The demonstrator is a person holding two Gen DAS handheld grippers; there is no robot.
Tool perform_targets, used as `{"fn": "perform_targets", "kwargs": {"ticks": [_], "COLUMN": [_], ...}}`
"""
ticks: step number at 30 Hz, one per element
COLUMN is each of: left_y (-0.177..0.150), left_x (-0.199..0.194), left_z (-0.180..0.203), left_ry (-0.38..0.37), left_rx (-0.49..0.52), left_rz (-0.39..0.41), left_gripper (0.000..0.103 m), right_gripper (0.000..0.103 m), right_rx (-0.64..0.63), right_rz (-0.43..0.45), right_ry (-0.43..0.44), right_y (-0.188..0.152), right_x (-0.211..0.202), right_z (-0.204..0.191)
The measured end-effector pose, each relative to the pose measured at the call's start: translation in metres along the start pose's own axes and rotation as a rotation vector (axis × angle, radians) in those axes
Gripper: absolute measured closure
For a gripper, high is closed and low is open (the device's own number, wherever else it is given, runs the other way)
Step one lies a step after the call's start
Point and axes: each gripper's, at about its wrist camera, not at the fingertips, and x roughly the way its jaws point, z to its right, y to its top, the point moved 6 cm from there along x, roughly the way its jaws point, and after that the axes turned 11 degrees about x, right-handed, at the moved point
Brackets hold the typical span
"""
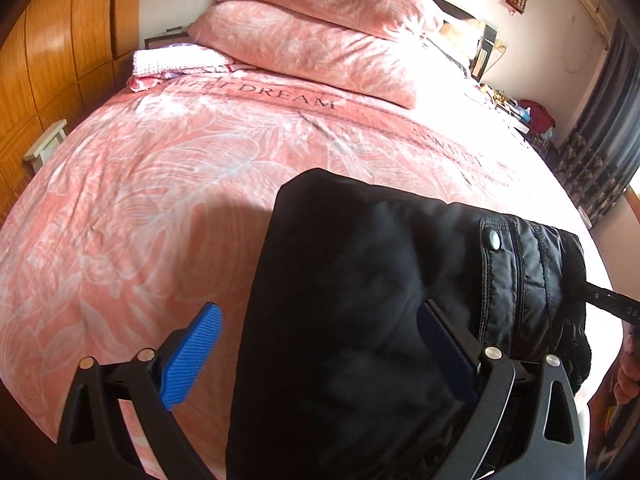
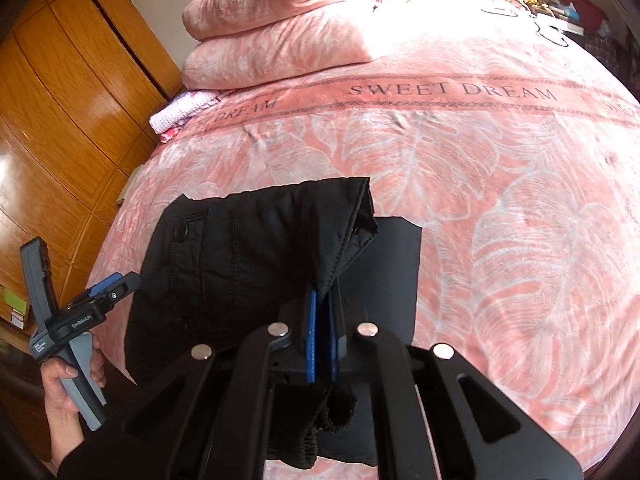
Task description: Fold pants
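Pants [image 2: 240,264] are black, padded, bunched into a short thick bundle, held over the near edge of the pink bed [image 2: 460,160]. How much of the bundle rests on the bed vs hangs in the air is hard to tell.

Right claw [image 2: 322,340]: blue pads nearly together, clamped on a fold of the pants at the bundle's 5 o'clock corner in the right wrist view; elastic waistband or cuff hangs down below the pads. Left claw [image 1: 320,344]: spread wide, blue pads either side of the fabric; one pad clear of it on the 9 o'clock side, the other looks against or just under the cloth. It grips nothing firmly as far as I can tell. In the right wrist view the same claw sits at 8 o'clock, beside the bundle's edge, person's hand [image 2: 68,384] on the handle.

Step in hand, my read: set up the next fold or lay the bundle flat.
- Close the left claw on the free edge before moving, otherwise the thick fabric slumps.
- Grab all layers at once; padded nylon looks slippery.
- Keep both claws level, pull apart slightly to take out slack, then lower onto the bed.

Orientation: in the right wrist view the long axis runs roughly 9 to 3 o'clock; snap button [image 1: 491,239] and pocket seam sit toward 9, the folded open end toward 1. In the left wrist view the bundle stretches from 6 up toward 12, snap side at 3 o'clock.
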Motion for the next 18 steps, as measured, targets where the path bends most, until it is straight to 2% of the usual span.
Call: {"fn": "perform_targets", "kwargs": {"ticks": [3, 6, 7, 8, 10, 12, 14, 18], "left_y": [-0.005, -0.011, -0.012, -0.013, -0.015, -0.017, -0.021, -0.031], "left_x": [0.012, 0.014, 0.013, 0.01, 0.003, -0.004, -0.009, -0.013], "left_z": [0.005, 0.004, 0.003, 0.002, 0.0, -0.002, -0.003, -0.004], "left_ry": [0.004, -0.009, -0.009, -0.004, 0.006, 0.004, -0.004, -0.008], "left_rx": [0.01, -0.017, -0.022, -0.021, -0.017, -0.015, -0.022, -0.027], "left_rz": [-0.03, -0.042, -0.043, -0.041, -0.034, -0.034, -0.04, -0.055], "left_gripper": [0.005, 0.005, 0.005, 0.005, 0.005, 0.005, 0.004, 0.004], "right_gripper": [0.094, 0.082, 0.066, 0.057, 0.056, 0.048, 0.034, 0.034], "right_rx": [-0.054, -0.051, -0.045, -0.038, -0.022, -0.008, 0.011, 0.02], "right_rz": [-0.014, -0.018, -0.017, -0.011, -0.012, -0.03, -0.047, -0.092], "right_ry": [-0.065, -0.059, -0.047, -0.028, -0.009, 0.013, 0.03, 0.043], "right_y": [-0.01, -0.013, -0.013, -0.015, -0.019, -0.027, -0.039, -0.06], "right_x": [0.016, 0.017, 0.013, 0.008, -0.003, -0.013, -0.019, -0.018], "right_z": [0.005, 0.009, 0.011, 0.013, 0.017, 0.02, 0.025, 0.027]}}
